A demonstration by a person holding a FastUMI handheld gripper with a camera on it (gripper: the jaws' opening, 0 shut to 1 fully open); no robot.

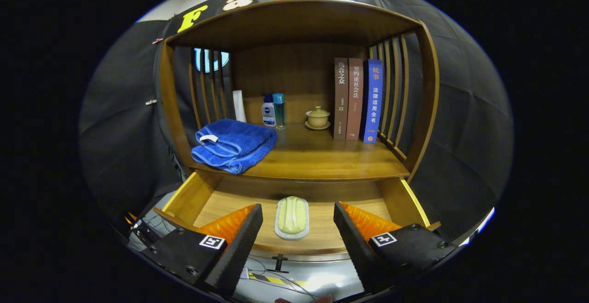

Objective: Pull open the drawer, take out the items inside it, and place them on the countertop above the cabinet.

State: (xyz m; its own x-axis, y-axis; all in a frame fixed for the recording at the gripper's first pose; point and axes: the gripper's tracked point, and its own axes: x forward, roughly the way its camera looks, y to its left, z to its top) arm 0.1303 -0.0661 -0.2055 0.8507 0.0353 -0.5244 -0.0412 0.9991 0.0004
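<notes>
Lying between spread tongs (298,229): soap dish (291,218) in open drawer (193,197).

Black cloth booth wall (124,110) drapes behind and beside a slatted brown wooden shelf cabinet (294,22); grey glossy floor (317,280) with cables at frame bottom reflects light.

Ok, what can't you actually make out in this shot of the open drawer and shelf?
- Drawer back: tucked under the countertop edge in the gripper view.
- Soap dish contents: too small to identify; it lies between the open hand-held gripper fingers.
- White item: partly behind the blue towel.
</notes>
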